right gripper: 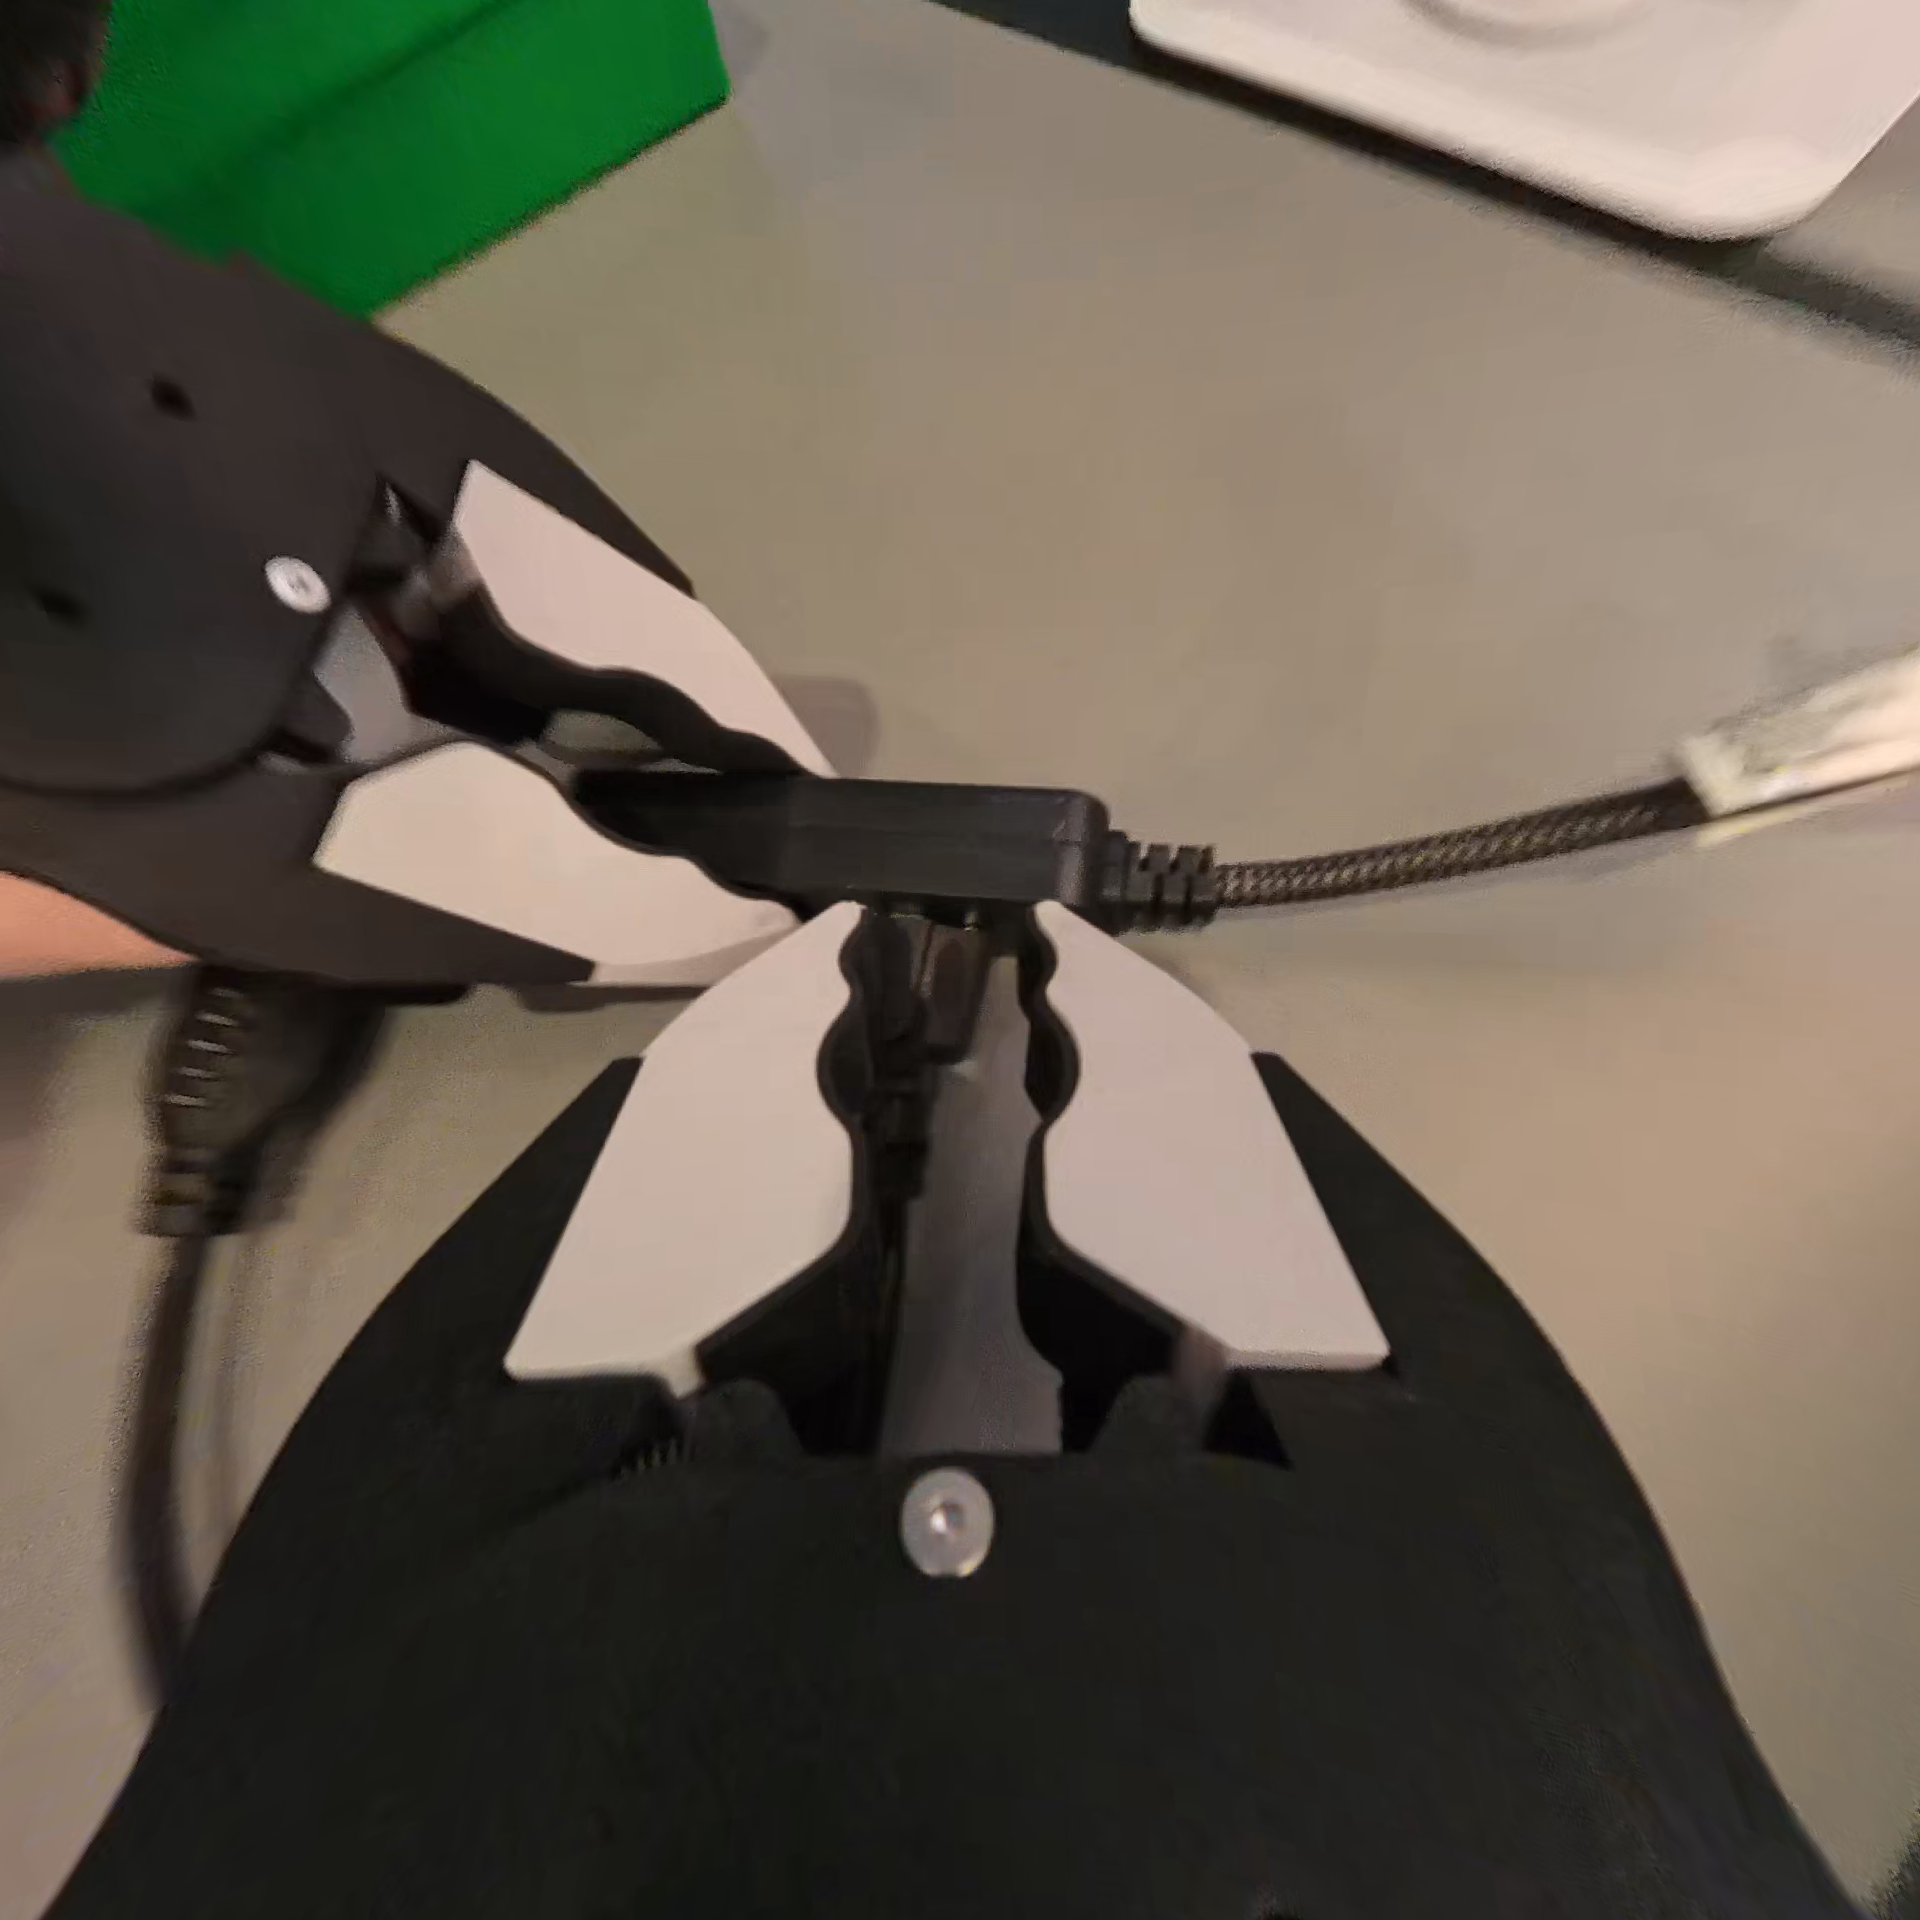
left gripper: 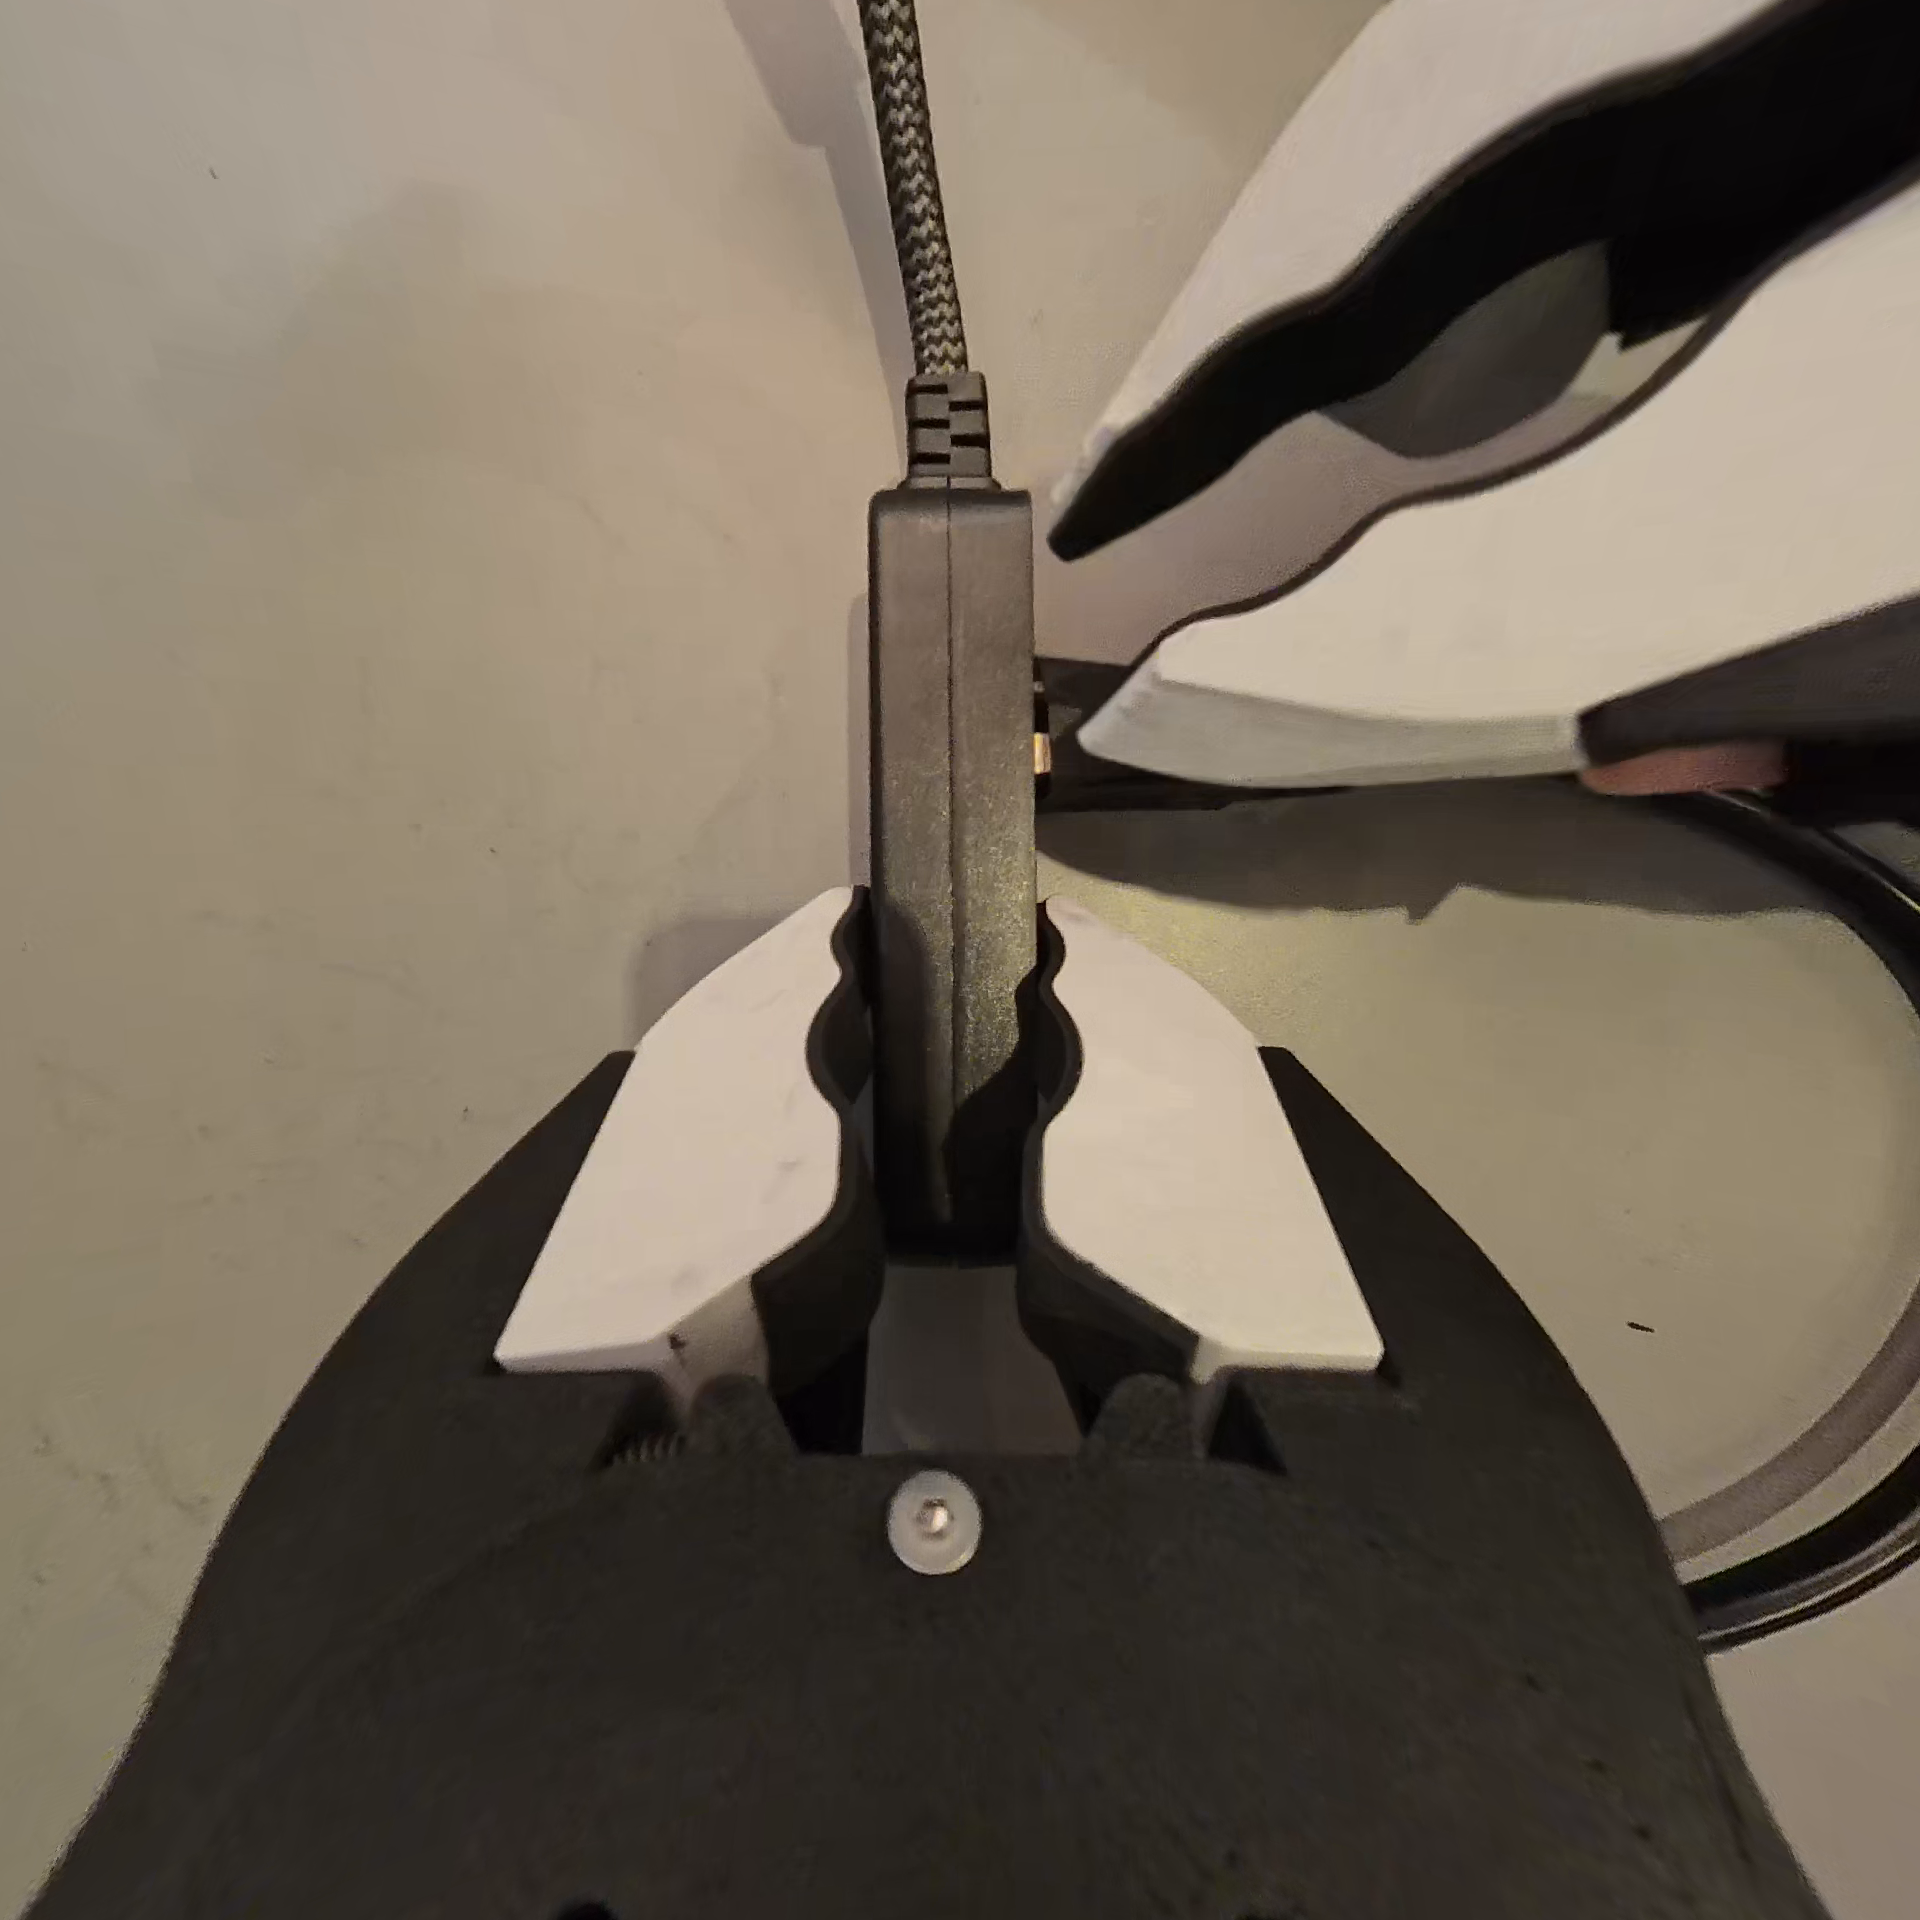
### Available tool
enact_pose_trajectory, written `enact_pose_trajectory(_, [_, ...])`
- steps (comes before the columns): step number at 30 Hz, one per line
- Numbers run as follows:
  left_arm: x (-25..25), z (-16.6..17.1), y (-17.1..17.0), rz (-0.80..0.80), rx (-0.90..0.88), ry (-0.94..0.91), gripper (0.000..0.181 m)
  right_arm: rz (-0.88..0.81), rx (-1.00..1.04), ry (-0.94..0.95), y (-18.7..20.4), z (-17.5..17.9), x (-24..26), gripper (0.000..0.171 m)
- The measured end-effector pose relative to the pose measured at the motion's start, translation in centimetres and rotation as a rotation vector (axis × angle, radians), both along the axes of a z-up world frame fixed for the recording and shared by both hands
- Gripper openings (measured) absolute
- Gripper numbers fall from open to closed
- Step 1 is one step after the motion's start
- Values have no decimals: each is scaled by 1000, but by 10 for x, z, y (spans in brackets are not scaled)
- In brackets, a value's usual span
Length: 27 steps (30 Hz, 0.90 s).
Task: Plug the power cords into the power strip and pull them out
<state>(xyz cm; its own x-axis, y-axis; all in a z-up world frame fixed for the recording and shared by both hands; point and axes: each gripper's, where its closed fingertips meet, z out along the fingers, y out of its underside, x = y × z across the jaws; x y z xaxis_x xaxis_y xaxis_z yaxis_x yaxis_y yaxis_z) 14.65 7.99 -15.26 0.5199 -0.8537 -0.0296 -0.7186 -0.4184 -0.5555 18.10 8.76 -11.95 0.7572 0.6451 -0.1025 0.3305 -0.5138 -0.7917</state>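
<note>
My left gripper (left gripper: 951, 914) is shut on a slim black power strip (left gripper: 951, 779), seen edge-on and held above the table. Its braided cord (left gripper: 920, 208) runs away from me. My right gripper (left gripper: 1075, 634) comes in from the right. In the right wrist view my right gripper (right gripper: 945, 920) is closed around a black plug (right gripper: 925, 987) pressed against the face of the strip (right gripper: 935, 831). A brass prong (left gripper: 1042, 750) shows between the plug (left gripper: 1065, 686) and the strip. The left gripper (right gripper: 800, 831) holds the strip's end at left.
The beige table (right gripper: 1247, 468) lies below. A green box (right gripper: 395, 135) stands at the far left and a white flat object (right gripper: 1558, 94) at the far right. Another black cord with a ribbed end (right gripper: 208, 1091) lies under the left gripper. A black cable (left gripper: 1881, 987) loops at right. There is about 5 cm between the tips of the two grippers.
</note>
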Motion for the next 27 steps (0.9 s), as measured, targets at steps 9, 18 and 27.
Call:
enact_pose_trajectory(9, [1,0,1,-9,-5,-32,26,182,246,-338,-6,-6,-12,27])
enact_pose_trajectory(18, [2,0,0,-66,-15,-44,26,602,520,-815,-11,-15,-11,22])
enact_pose_trajectory(27, [2,0,1,-86,2,-34,26,762,525,-961,-14,-20,-10,32])
